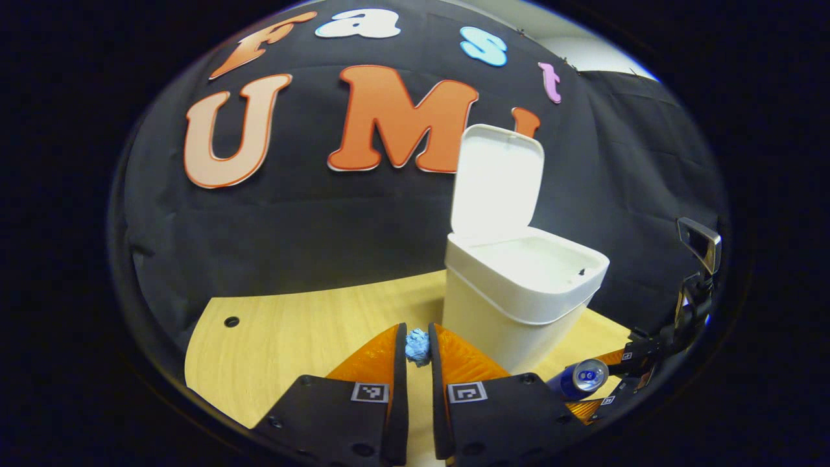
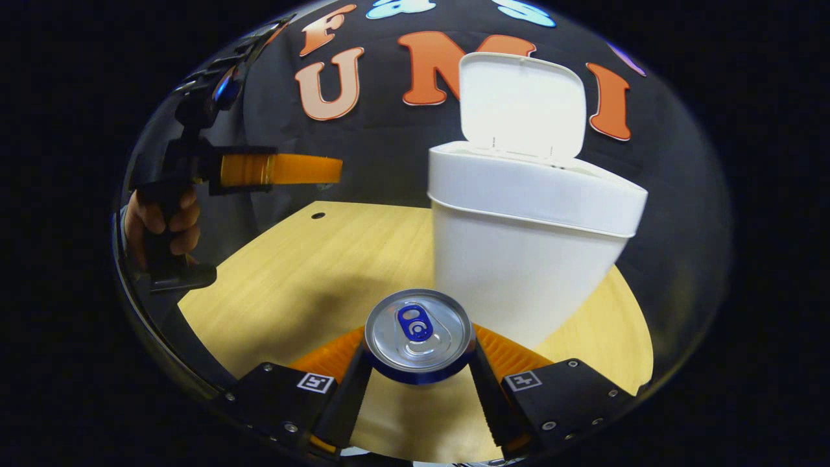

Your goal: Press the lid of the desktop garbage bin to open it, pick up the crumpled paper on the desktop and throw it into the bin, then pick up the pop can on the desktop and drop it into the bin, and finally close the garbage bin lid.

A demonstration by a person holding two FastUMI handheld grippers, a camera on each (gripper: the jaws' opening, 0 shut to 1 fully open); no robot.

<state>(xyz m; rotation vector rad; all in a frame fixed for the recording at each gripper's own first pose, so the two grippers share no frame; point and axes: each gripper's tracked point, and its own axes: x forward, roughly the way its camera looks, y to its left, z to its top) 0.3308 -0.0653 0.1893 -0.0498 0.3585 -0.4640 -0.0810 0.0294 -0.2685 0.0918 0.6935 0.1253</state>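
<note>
The left gripper (image 1: 417,347) pinches the blue crumpled paper (image 1: 417,346); the right gripper (image 2: 418,350) clamps the pop can (image 2: 418,334). No label is legible. The white bin (image 2: 528,259) stands lid-up on the pale wooden desktop (image 2: 311,272).

I see the white bin (image 1: 519,292) standing on the bench, lid (image 1: 496,178) upright and open. The crumpled blue paper (image 1: 418,346) sits pinched aloft; the blue pop can (image 2: 418,336) stands upright beside the bin.

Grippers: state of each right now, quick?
Left gripper: shut on the crumpled paper, held up off the table.
Right gripper: shut on the pop can, beside the open bin.
</note>
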